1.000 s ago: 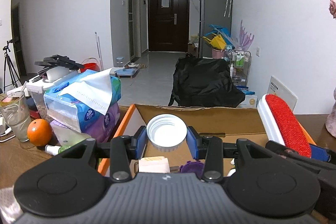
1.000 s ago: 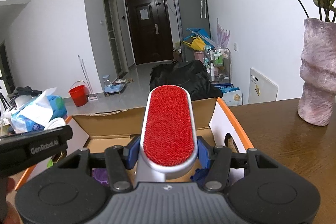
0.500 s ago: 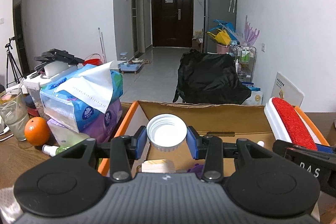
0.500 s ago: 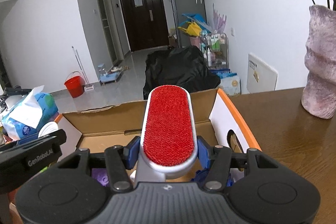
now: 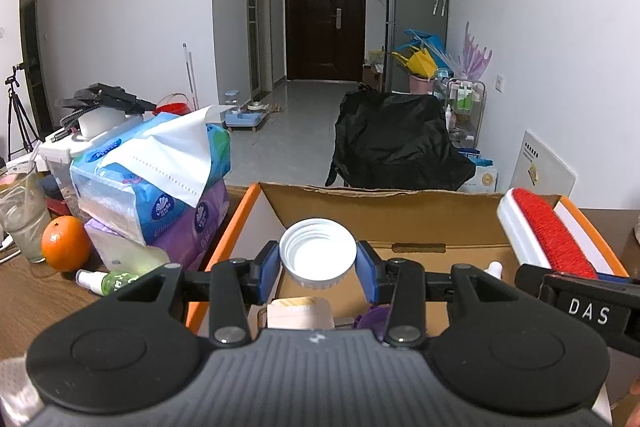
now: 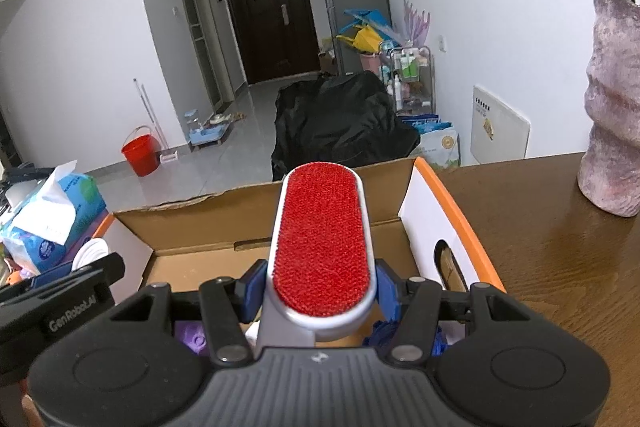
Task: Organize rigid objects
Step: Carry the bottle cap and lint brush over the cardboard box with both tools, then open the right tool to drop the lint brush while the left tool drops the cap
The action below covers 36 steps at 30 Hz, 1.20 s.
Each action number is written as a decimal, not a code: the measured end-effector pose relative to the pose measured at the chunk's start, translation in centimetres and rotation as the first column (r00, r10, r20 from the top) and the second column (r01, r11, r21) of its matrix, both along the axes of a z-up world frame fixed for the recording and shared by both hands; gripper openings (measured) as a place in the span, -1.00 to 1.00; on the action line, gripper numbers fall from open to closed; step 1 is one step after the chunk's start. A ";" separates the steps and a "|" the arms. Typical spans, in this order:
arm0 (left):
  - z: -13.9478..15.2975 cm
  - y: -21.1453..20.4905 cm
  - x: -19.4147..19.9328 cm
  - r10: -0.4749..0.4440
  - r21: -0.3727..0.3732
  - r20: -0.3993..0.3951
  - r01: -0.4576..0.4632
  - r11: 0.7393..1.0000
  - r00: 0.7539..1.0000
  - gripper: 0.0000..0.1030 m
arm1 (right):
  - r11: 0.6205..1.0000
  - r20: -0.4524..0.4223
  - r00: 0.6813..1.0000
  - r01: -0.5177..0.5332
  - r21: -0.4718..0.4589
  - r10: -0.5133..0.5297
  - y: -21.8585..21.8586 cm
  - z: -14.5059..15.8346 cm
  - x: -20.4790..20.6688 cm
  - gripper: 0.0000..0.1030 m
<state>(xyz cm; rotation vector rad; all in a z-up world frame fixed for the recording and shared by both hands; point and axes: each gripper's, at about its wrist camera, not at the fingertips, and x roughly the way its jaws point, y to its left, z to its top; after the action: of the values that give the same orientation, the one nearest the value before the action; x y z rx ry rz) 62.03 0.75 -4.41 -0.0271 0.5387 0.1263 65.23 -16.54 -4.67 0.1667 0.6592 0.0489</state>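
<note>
A white ribbed plastic screw cap (image 5: 318, 253) sat between the blue pads (image 5: 267, 270) of the left gripper (image 5: 318, 269), its hollow side facing the camera, above the open interior of a brown cardboard box with orange-edged flaps (image 5: 384, 215). The jaws were opening around the cap, with thin gaps showing at both pads. To its right, the right gripper (image 6: 320, 297) pinched a white-framed lint brush with a red bristle face (image 6: 322, 245) by its lower end, the brush reaching forward over the same box. Purple items (image 6: 192, 339) lay on the box floor. Left of the box stood stacked blue and purple tissue packs (image 5: 160, 187), an orange (image 5: 65, 243) and a small green spray bottle (image 5: 108, 281). On the wooden table (image 6: 560, 247), to the right, stood a mottled pink vase (image 6: 612, 131).
</note>
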 end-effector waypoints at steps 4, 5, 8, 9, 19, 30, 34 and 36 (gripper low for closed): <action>0.3 0.1 -0.2 0.001 0.006 0.003 -0.001 1.000 1.000 0.63 | 1.000 -0.030 0.999 -0.013 0.021 0.014 -0.4 0.2 0.4 0.12; 0.4 0.1 -0.5 0.010 0.007 0.012 -0.010 1.000 1.000 0.83 | 1.000 -0.022 1.000 -0.011 0.014 0.011 -0.5 0.4 0.2 0.23; 0.9 0.3 -0.9 0.009 0.003 0.029 -0.009 1.000 1.000 1.00 | 1.000 0.022 1.000 0.004 0.018 -0.005 -0.9 1.3 -0.9 0.66; 1.0 0.3 -1.0 0.009 0.000 0.030 -0.009 1.000 1.000 1.00 | 1.000 0.033 0.999 0.006 0.019 -0.007 -1.1 1.5 -1.0 0.67; 1.2 0.5 -1.0 0.028 -0.005 0.004 -0.028 1.000 1.000 1.00 | 1.000 0.079 0.996 0.027 0.014 -0.028 -1.9 2.1 -2.3 1.00; 1.6 1.2 -2.3 0.026 0.004 0.009 -0.026 1.000 1.000 1.00 | 1.000 0.115 0.993 0.015 -0.007 -0.014 -1.8 2.6 -4.3 1.00; 1.9 1.3 -3.2 0.020 0.007 0.021 -0.020 1.000 1.000 1.00 | 1.000 0.145 0.989 -0.004 -0.023 0.008 -1.6 3.1 -5.6 1.00; 2.2 1.5 -3.7 0.016 0.003 0.029 -0.016 1.000 0.999 1.00 | 0.999 0.161 0.987 -0.009 -0.034 0.014 -1.5 3.4 -6.4 1.00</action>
<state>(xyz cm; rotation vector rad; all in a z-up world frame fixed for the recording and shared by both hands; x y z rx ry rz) 58.31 2.23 -2.25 -0.0295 0.5094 0.1420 58.81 -18.02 -1.29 0.1258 0.4996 0.0623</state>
